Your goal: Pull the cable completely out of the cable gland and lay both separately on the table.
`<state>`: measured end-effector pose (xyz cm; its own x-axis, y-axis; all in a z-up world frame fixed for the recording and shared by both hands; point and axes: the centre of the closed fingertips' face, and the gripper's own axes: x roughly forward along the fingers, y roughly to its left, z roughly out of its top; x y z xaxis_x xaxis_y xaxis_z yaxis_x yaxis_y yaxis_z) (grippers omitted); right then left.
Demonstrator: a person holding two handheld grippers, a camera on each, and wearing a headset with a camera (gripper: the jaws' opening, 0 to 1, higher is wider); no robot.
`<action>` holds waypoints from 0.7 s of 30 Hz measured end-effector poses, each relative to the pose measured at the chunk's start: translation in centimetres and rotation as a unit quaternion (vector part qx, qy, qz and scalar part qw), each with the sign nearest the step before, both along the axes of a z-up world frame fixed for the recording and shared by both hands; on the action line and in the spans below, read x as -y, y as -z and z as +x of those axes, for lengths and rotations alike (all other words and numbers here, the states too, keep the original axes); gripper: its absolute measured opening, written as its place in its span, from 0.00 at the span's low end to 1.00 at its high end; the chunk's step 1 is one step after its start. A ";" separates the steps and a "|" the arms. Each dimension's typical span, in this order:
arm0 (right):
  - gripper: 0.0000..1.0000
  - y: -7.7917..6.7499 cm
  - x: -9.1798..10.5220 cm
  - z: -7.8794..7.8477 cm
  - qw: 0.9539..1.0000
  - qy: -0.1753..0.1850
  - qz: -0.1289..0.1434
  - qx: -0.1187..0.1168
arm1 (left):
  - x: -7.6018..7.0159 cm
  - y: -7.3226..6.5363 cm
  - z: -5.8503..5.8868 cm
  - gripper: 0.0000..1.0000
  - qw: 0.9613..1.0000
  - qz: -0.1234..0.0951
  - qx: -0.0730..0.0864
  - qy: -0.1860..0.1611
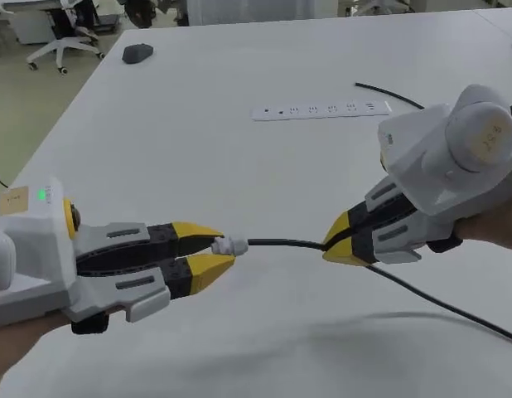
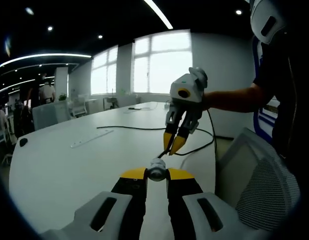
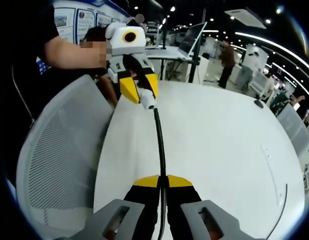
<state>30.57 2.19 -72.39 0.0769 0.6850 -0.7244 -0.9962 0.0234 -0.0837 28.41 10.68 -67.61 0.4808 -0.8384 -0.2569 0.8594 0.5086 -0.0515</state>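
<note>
White table (image 1: 198, 149); left tool (image 1: 227, 246) on one gland (image 1: 239, 245) (right tool (image 1: 330, 244), one cable (image 1: 282, 243)).

An open-plan office: a long white table (image 1: 181, 141) carries a power strip (image 1: 321, 109) at one o'clock and a mouse (image 1: 137, 54) at eleven, a swivel chair (image 1: 64, 50) beyond, a monitor (image 3: 192, 36) and ceiling strip lights (image 3: 259, 39) behind.

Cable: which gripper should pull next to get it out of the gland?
Right. The right gripper is shut on the black cable, a short way from the cable gland that the left gripper clamps; pulling it away should probably free the cable.
</note>
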 end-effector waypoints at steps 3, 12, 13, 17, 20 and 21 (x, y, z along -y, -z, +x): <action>0.00 0.2 -0.5 0.0 1.000 -0.004 -0.005 -0.002 | -1.3 0.3 -0.3 0.15 1.000 -0.001 -0.003 -0.017; 0.00 0.3 -4.3 0.1 1.000 0.010 0.012 -0.020 | -4.4 1.1 -1.5 0.15 0.998 -0.009 -0.004 -0.057; 0.00 0.3 -4.7 0.1 1.000 0.010 0.014 -0.023 | -4.6 1.2 -1.6 0.15 0.998 -0.012 -0.006 -0.061; 0.00 0.0 -6.9 0.4 0.998 0.020 0.033 -0.039 | -5.6 1.8 -2.0 0.15 0.997 -0.014 -0.010 -0.075; 0.00 -0.1 -8.4 0.1 0.998 0.011 0.041 -0.045 | -6.5 2.3 -2.4 0.15 0.996 -0.015 -0.012 -0.085; 0.00 -0.1 -8.9 0.2 0.998 0.011 0.046 -0.043 | -6.7 2.4 -2.5 0.15 0.996 -0.015 -0.012 -0.087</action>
